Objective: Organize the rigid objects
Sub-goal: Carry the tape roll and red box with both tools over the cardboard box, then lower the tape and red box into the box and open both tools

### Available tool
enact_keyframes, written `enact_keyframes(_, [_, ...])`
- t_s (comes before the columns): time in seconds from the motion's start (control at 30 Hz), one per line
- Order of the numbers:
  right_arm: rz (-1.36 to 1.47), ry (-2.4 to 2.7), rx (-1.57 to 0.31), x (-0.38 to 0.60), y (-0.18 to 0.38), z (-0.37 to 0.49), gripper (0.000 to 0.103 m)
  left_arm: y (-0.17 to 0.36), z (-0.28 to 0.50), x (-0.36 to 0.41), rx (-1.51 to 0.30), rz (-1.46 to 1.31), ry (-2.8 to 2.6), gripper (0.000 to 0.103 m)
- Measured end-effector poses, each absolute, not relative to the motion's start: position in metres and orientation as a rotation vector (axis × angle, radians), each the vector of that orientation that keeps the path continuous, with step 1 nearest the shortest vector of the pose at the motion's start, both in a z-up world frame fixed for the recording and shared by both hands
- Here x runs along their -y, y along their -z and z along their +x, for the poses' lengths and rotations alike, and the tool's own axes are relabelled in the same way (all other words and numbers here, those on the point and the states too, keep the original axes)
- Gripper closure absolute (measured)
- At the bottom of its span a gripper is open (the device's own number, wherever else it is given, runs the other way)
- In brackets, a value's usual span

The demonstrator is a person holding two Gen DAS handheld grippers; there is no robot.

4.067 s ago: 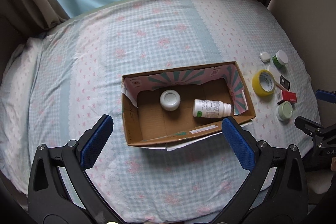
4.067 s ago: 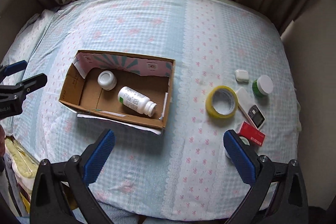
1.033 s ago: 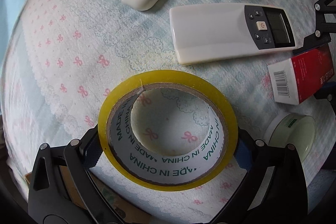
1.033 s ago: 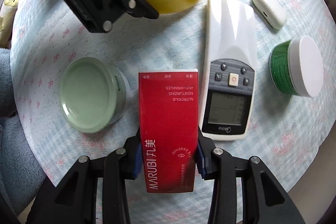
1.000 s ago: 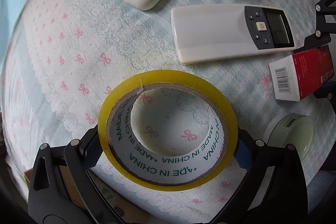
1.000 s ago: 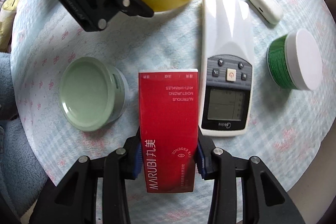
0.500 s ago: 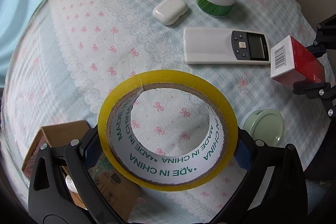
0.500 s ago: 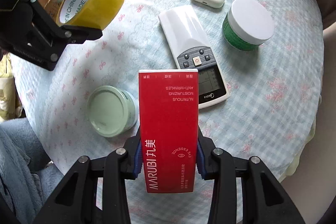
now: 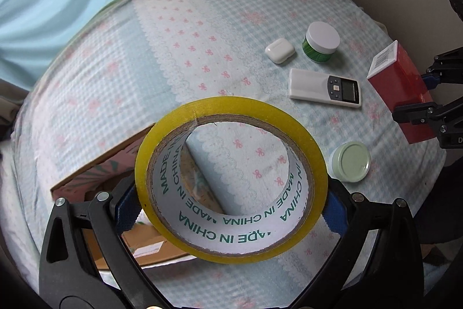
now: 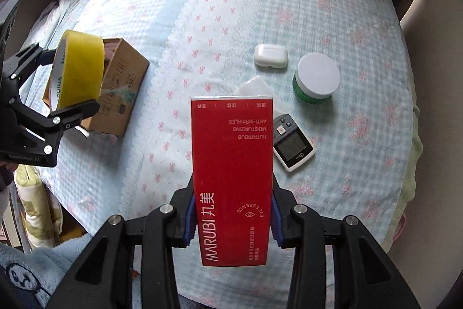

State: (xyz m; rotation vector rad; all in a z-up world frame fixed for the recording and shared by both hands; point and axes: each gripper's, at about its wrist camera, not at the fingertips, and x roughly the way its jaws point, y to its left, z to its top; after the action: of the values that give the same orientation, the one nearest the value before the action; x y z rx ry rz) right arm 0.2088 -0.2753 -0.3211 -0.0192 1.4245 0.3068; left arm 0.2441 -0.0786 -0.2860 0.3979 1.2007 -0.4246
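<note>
My left gripper (image 9: 231, 207) is shut on a yellow tape roll (image 9: 231, 251) and holds it in the air above the right end of the open cardboard box (image 9: 95, 164). In the right wrist view the tape roll (image 10: 81, 74) hangs over the box (image 10: 121, 94). My right gripper (image 10: 231, 222) is shut on a red MARUBI carton (image 10: 231, 178), lifted above the bed; the carton (image 9: 402, 94) also shows at the right edge of the left wrist view.
On the checked bedspread (image 9: 202, 19) lie a white earbud case (image 9: 279, 50), a green jar with a white lid (image 9: 321, 42), a white remote (image 9: 324, 88) and a pale green lidded jar (image 9: 350, 161). Curtains and a wall stand behind the bed.
Both grippers have risen higher off the bed with their objects. The left one has carried the tape roll leftward over the box's end. The right one has lifted the red carton.
</note>
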Motion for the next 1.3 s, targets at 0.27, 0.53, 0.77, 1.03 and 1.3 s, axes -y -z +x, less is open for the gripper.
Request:
enact_keyframes(0.27, [0.097,-0.305,-1.361,0.215,0.273,0.216,0.066,0.247,0.241,-0.008,-1.158,0.315,0.343,0.004])
enact_keyframes(0.53, [0.133,-0.369,-1.314,0.129,0.250,0.230,0.066,0.227,0.238,-0.107,-1.151,0.275,0.243,0.004])
enact_keyframes(0.77, [0.175,-0.400,-1.320,0.060,0.252,0.245,0.066,0.239,0.241,-0.189,-1.189,0.221,0.185,0.004])
enact_keyframes(1.03, [0.175,-0.384,-1.378,-0.001,0.281,0.269,0.066,0.296,0.262,-0.245,-1.305,0.191,0.191,0.004])
enact_keyframes(1.3, [0.195,-0.288,-1.541,-0.032,0.341,0.287,0.066,0.360,0.282,-0.245,-1.444,0.190,0.195,0.004])
